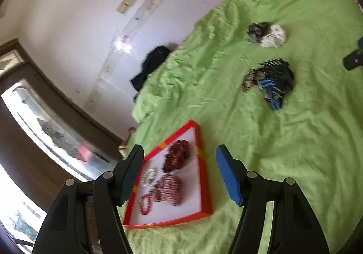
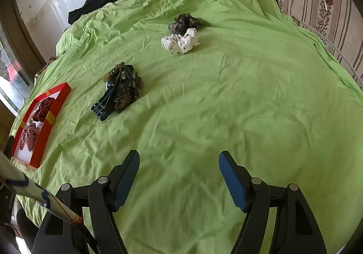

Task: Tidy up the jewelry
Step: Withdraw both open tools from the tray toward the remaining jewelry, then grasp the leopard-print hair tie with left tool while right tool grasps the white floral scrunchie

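Observation:
A red tray (image 1: 205, 177) with a white floor lies on the green bedsheet (image 1: 295, 152). It holds dark red bangles (image 1: 177, 156), a red-and-white striped bundle (image 1: 169, 189), a pearl bracelet (image 1: 148, 177) and a red bead bracelet (image 1: 146, 204). My left gripper (image 1: 179, 174) is open and empty, hovering above the tray. My right gripper (image 2: 179, 177) is open and empty over bare sheet. The tray also shows in the right wrist view (image 2: 48, 118) at far left. A pile of dark hair clips (image 2: 120, 93) and two scrunchies, white dotted (image 2: 181, 44) and black (image 2: 185, 21), lie farther on.
The hair clip pile (image 1: 272, 81) and scrunchies (image 1: 267, 35) lie beyond the tray in the left wrist view. A dark cloth (image 2: 90, 5) hangs at the bed's far edge. A striped cushion (image 2: 317, 4) is at right. A door and window (image 1: 45, 129) are left.

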